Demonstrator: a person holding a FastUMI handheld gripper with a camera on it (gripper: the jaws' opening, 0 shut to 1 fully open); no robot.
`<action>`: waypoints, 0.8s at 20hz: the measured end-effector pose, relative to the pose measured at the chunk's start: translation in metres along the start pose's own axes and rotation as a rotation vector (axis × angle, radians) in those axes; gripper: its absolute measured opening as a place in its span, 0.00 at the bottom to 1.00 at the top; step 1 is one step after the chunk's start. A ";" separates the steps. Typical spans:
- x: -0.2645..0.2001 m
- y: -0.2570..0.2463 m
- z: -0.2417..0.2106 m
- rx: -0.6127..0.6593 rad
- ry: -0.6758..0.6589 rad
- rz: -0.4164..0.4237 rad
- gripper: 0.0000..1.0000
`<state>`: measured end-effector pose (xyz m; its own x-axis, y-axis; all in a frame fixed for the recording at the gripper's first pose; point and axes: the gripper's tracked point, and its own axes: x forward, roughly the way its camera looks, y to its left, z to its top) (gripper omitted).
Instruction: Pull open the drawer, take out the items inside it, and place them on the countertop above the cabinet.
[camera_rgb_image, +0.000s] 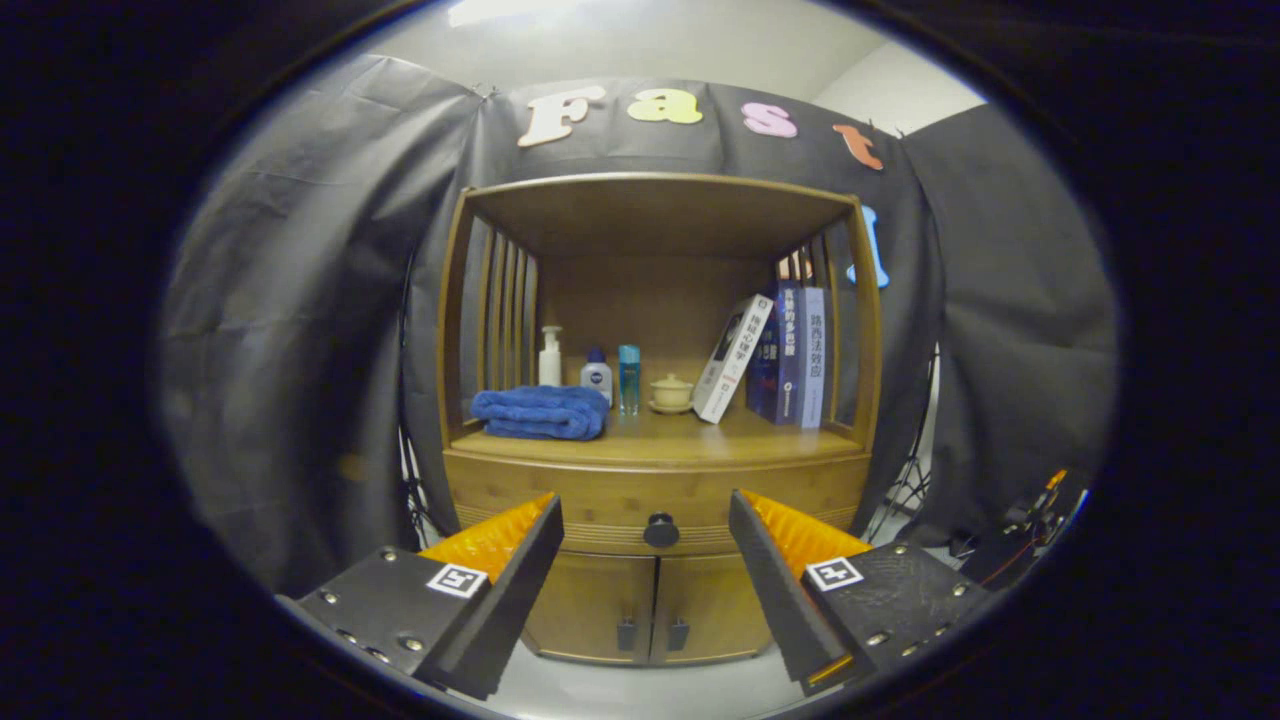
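Note:
A wooden cabinet (655, 470) stands ahead of me against the black cloth wall. Its drawer (560, 500) sits closed under the countertop (690, 440), with a round dark knob (661, 530) at its middle. My gripper (645, 515) is open, some way short of the cabinet, and the knob appears in the gap between the two fingers. Nothing is held. The drawer's contents are hidden.
On the countertop lie a folded blue towel (542, 412), a white pump bottle (550, 357), a small white bottle (597, 376), a blue bottle (628, 378), a lidded cup (671, 393) and several books (780, 355). Two lower doors (650, 605) sit under the drawer. Tripod legs and cables stand at the right.

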<state>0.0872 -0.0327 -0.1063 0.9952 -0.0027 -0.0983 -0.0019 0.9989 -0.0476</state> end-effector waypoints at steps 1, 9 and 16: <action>0.012 -0.001 -0.009 0.004 0.010 0.007 1.00; 0.117 -0.033 -0.077 0.036 0.038 -0.043 1.00; 0.175 -0.028 -0.123 0.049 0.097 -0.027 0.87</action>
<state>0.2498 -0.0665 -0.2444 0.9805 -0.0321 -0.1937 0.0320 0.9995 -0.0035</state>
